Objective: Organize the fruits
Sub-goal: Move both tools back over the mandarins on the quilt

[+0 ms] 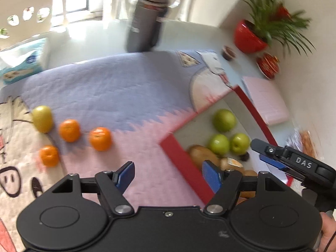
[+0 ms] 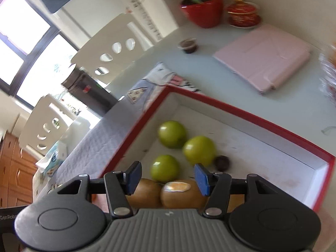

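Note:
My left gripper [image 1: 168,176] hangs open and empty over the pink part of the cloth, beside the red-rimmed box [image 1: 182,157]. To its left on the cloth lie three oranges [image 1: 100,138] and a yellow-green apple [image 1: 42,118]. The box holds three green apples [image 1: 224,120], brown fruits [image 1: 202,153] and a small dark fruit [image 1: 244,157]. My right gripper [image 1: 262,155] reaches over the box from the right. In the right wrist view my right gripper [image 2: 168,178] is open above the brown fruits [image 2: 181,193], its pads gripping nothing. Beyond lie the green apples [image 2: 199,150] and the dark fruit [image 2: 222,162].
A grey flask [image 1: 145,27] stands at the cloth's far edge, a tissue box [image 1: 23,63] far left. Beyond the box are a pink folded case [image 2: 264,57], a small dark cup [image 2: 189,45], a red plant pot [image 2: 204,10] and a red lidded jar [image 2: 243,13]. White chairs [image 2: 109,48] stand behind.

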